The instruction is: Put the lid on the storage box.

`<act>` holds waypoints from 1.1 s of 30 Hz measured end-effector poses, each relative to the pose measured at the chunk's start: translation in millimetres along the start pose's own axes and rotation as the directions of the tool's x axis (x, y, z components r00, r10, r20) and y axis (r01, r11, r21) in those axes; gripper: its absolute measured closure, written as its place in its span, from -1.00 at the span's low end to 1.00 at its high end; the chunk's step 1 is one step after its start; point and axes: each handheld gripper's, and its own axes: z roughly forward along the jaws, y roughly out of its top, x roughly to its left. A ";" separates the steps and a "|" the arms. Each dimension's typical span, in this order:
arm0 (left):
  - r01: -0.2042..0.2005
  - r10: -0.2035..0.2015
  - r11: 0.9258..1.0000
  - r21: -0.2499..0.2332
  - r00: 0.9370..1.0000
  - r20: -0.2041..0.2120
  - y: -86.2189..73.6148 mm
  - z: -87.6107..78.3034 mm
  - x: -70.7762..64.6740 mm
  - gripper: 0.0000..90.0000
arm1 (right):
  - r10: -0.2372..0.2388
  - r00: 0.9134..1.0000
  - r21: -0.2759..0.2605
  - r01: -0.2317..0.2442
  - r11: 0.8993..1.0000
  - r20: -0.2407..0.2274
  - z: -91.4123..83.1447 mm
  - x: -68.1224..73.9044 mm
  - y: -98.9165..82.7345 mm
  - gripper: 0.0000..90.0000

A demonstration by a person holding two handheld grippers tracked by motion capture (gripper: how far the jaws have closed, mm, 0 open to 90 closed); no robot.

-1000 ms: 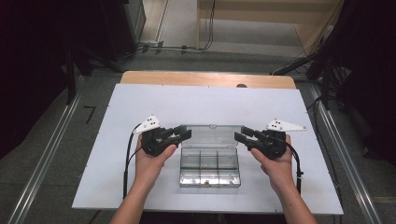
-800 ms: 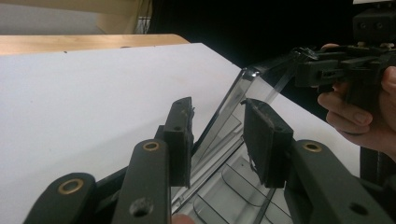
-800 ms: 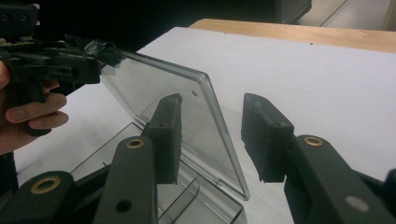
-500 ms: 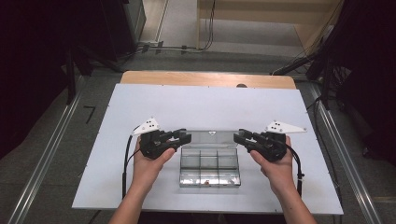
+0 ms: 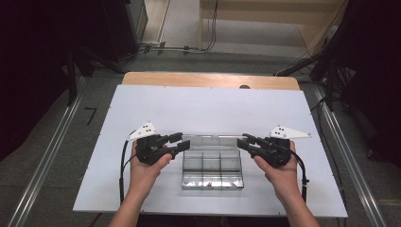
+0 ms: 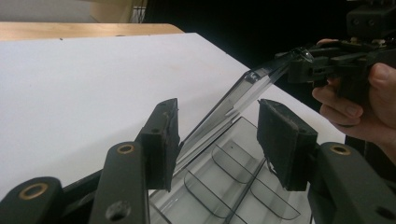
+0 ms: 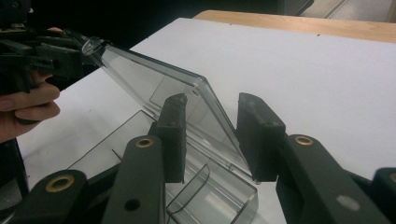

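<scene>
While the clear compartment box (image 5: pixel 213 168) sits at 6 o'clock on the tabletop (image 5: pixel 208 109) with its lid (image 6: pixel 233 100) half raised, we see the left gripper (image 5: pixel 178 143) jaws spread and just opening, likely to release its corner. The right gripper (image 5: pixel 242 141) jaws, just closing, straddle the other corner to steady it. We can't tell if they pinch.

White board (image 5: pixel 208 111) over a wooden tabletop (image 5: pixel 210 80).
Bearing one clear compartment box (image 5: pixel 212 170) near the front edge, lid raised.

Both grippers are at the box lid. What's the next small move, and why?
Probably open the right gripper wider and ease it back. The left gripper has just been opening its jaws, which stand apart around the raised, tilted clear lid of the compartment box. The right jaws straddle the lid's other corner, seemingly the last possible hold.
</scene>
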 end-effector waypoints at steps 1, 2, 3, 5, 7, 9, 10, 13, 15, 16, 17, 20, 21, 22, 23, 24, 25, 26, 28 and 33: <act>0.002 -0.002 1.000 0.000 1.000 -0.001 -0.9 -1.9 0.1 0.13 | -0.001 1.000 0.000 0.001 1.000 -0.001 -0.2 0.1 -0.3 0.35; 0.005 -0.005 1.000 0.002 1.000 -0.001 -1.8 -3.8 -0.1 0.15 | -0.002 1.000 0.001 0.002 1.000 -0.001 -0.5 0.3 -0.7 0.35; 0.005 -0.005 1.000 0.002 1.000 -0.004 -2.8 -5.6 -0.4 0.16 | -0.003 1.000 0.002 0.003 1.000 0.001 -0.7 0.7 -1.0 0.35; 0.002 -0.002 1.000 -0.001 1.000 -0.016 -5.0 -9.5 -1.6 0.18 | 0.000 1.000 0.003 0.000 1.000 -0.001 -1.2 1.2 -1.6 0.34; 0.007 -0.007 1.000 0.001 1.000 -0.025 -7.2 -13.6 -2.3 0.22 | -0.005 1.000 0.005 0.005 1.000 -0.001 -1.6 1.7 -2.1 0.34; 0.008 -0.008 1.000 0.005 0.999 -0.039 -10.1 -17.5 -3.1 0.30 | -0.009 1.000 0.004 0.009 1.000 -0.002 -2.0 2.2 -2.7 0.33; 0.006 -0.006 1.000 0.007 0.999 -0.047 -11.8 -19.4 -3.3 0.33 | -0.006 1.000 0.005 0.006 1.000 0.000 -2.3 2.5 -3.1 0.32; 0.015 -0.015 1.000 0.011 0.999 -0.050 -17.2 -22.6 -3.4 0.42 | -0.005 1.000 0.005 0.005 1.000 0.009 -3.6 3.3 -5.0 0.33; 0.013 -0.012 1.000 0.025 0.999 -0.042 -21.7 -22.2 -3.8 0.53 | 0.007 1.000 0.004 -0.007 1.000 0.014 -5.7 2.4 -6.4 0.37; 0.008 -0.007 0.999 0.035 0.999 -0.036 -23.9 -21.0 -4.0 0.64 | 0.015 1.000 0.001 -0.015 1.000 0.008 -6.7 1.4 -7.1 0.39; 0.011 -0.010 0.999 0.044 1.000 -0.029 -25.7 -19.2 -4.3 0.70 | 0.021 1.000 -0.003 -0.021 1.000 0.004 -7.6 0.5 -7.7 0.40; 0.006 -0.006 0.999 0.054 1.000 -0.004 -28.3 -13.9 -4.6 0.89 | 0.021 1.000 0.002 -0.021 1.000 0.001 -9.3 1.2 -8.6 0.40; 0.004 -0.004 0.998 0.056 1.000 0.002 -28.5 -12.8 -5.3 0.93 | 0.017 1.000 0.003 -0.017 1.000 0.001 -9.5 2.4 -8.8 0.40; 0.001 -0.002 0.998 0.055 1.000 0.006 -28.6 -12.1 -6.3 0.97 | 0.011 1.000 0.006 -0.011 1.000 0.006 -9.5 3.4 -9.0 0.40; 0.000 -0.001 0.999 0.054 1.000 0.016 -28.4 -11.9 -7.0 0.99 | 0.009 1.000 0.008 -0.009 1.000 0.009 -9.5 4.0 -9.2 0.39; 0.001 -0.002 0.999 0.050 1.000 0.020 -28.2 -11.8 -7.7 1.00 | 0.009 1.000 0.008 -0.009 1.000 0.011 -9.6 4.3 -9.4 0.39; 0.002 -0.003 0.999 0.046 1.000 0.021 -28.0 -11.8 -8.2 1.00 | 0.009 1.000 0.009 -0.009 1.000 0.012 -9.6 4.4 -9.7 0.39; 0.003 -0.004 0.999 0.044 1.000 0.026 -27.8 -11.9 -8.4 1.00 | 0.006 1.000 0.010 -0.006 1.000 0.013 -9.6 4.6 -10.1 0.39; 0.004 -0.005 0.999 0.042 0.999 0.037 -27.4 -11.3 -8.9 1.00 | 0.001 1.000 0.013 -0.001 1.000 0.018 -10.2 6.2 -10.8 0.39; -0.008 0.004 0.998 0.065 0.998 0.058 -26.0 -7.2 -12.4 1.00 | 0.000 1.000 0.011 0.000 1.000 0.012 -13.7 6.9 -10.9 0.39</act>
